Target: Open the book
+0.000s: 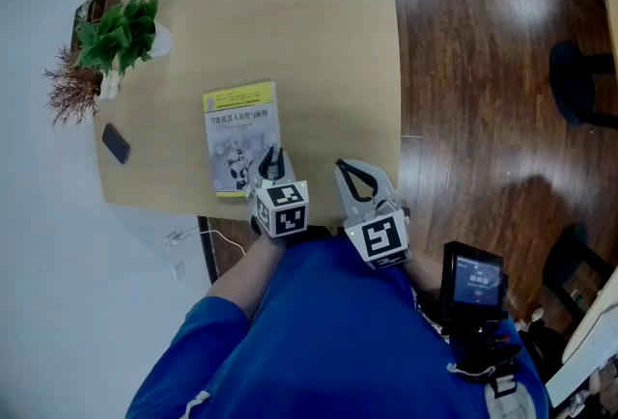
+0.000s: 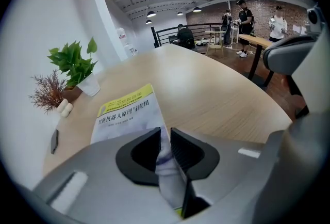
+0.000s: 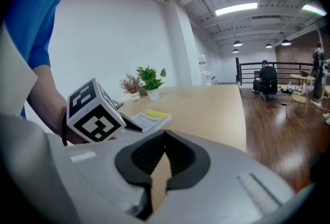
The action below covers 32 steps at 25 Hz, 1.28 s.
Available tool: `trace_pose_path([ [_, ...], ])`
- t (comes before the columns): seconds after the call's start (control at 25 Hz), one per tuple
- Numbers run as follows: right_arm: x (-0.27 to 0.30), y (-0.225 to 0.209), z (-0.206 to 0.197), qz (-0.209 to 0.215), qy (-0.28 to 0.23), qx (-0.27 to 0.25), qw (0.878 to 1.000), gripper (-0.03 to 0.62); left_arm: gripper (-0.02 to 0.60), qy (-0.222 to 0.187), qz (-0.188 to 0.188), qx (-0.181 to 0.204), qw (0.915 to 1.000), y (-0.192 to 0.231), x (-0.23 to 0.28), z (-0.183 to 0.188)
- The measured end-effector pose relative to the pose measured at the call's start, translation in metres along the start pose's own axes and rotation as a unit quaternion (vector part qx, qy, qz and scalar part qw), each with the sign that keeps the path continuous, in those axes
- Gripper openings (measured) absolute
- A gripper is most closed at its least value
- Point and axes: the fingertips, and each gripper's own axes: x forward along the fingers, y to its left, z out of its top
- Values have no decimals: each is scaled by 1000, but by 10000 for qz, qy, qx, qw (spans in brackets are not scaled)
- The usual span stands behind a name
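A closed book [image 1: 241, 132] with a white cover and a yellow top band lies flat on the wooden table [image 1: 290, 21], near its front edge. My left gripper [image 1: 271, 156] points steeply down at the book's near right corner. In the left gripper view its jaws [image 2: 165, 138] stand a narrow gap apart, with the book [image 2: 126, 114] showing flat through the gap along its right edge; the pads do not press on it. My right gripper [image 1: 350, 171] hovers over bare table right of the book, shut and empty [image 3: 165, 135]. From there the book [image 3: 149, 117] lies to the left.
A green potted plant [image 1: 121, 26] and a dried one [image 1: 72, 89] stand at the table's far left corner, with a dark phone [image 1: 116, 143] near the left edge. Dark wooden floor [image 1: 463, 69] lies to the right. People stand far off [image 2: 245, 16].
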Motion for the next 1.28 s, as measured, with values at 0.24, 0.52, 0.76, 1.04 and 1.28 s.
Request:
trace_pose_path([
  [0.24,0,2,2,55,-47,-4,10000,2,20,-97,91,-38,9999,6,-9,5],
  [0.52,-2,6,6,85,-154,21,9998,2,8,-193,73,-59,9998,16,-17,9],
  [0.76,-5,9,10,89,-217,-7,9997,2,8,-370,-26,-251,9990,23,-27,11],
  [1.04,-2,19,18,71,-265,-140,9995,2,8,-625,31,-405,9972,46,-43,14],
  [1.28,2,28,29,-64,-304,-296,9991,2,8,-877,-52,-762,9932,73,-56,10],
])
